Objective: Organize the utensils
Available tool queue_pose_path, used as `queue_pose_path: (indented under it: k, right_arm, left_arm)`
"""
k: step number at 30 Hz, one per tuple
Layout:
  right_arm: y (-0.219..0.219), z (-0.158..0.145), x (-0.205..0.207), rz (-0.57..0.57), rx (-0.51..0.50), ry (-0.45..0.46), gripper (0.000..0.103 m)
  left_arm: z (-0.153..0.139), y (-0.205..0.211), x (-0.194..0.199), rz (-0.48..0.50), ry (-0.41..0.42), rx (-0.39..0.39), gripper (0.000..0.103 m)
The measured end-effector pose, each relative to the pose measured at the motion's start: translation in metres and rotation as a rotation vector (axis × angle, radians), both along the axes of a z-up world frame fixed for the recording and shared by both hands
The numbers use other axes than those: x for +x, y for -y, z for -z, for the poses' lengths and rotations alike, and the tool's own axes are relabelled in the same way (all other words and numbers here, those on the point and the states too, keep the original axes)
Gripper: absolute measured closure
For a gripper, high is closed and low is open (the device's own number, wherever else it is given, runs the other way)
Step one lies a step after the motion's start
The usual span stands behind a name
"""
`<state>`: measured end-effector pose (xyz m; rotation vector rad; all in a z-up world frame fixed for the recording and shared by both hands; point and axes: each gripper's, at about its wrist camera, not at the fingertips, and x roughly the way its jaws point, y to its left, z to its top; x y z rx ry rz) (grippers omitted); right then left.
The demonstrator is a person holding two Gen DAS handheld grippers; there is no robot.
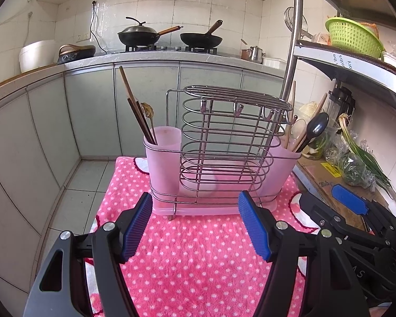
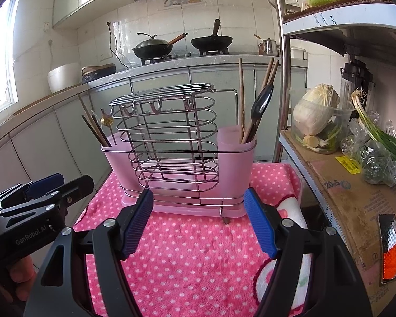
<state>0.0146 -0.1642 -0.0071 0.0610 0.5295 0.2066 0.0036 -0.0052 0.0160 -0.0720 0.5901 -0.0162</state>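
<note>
1. Utensil holder (image 1: 219, 158): pink plastic tub with a wire rack (image 1: 232, 142) set in its middle. It stands upright on the pink dotted towel (image 1: 198, 259), just beyond the tips of both pairs of fingers.
2. Tub end cup ahead of the left fingers: dark chopsticks (image 1: 138, 116) and a small brass-coloured spoon (image 1: 148, 111), all leaning outward.
3. Tub end cup ahead of the right fingers: black ladle (image 2: 262, 103), wooden chopsticks (image 2: 241, 97), pale wooden handles.
4. Handling, as judged: sticks light, stiff, thin, smooth, likely to roll or slip between pads. Best pinched on the upper shaft, above the cup rim. Ladle heavier at the bowl; take it by the neck. Tub looks light and may tip or slide on the soft towel if a stick drags.
5. Left gripper (image 1: 195, 227): fingers apart, nothing between them, hovering over the towel short of the tub base.
6. Right gripper (image 2: 198, 222): fingers apart, empty, likewise short of the base.
7. Outward: cardboard-lined shelf (image 2: 338, 185) beside the right fingers carries cabbage (image 2: 314, 111) and bagged greens (image 2: 375, 158); stove with two woks far beyond.
</note>
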Motion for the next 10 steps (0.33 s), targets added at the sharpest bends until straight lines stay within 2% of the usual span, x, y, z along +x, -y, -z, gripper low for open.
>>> queue_pose_path:
  k: [10]
  right_arm:
    - [-0.0006, 0.0080, 0.0088, 0.001, -0.002, -0.024, 0.031]
  left_arm:
    - [0.0093, -0.0020, 0.0106, -0.004, -0.031, -0.009, 0.037]
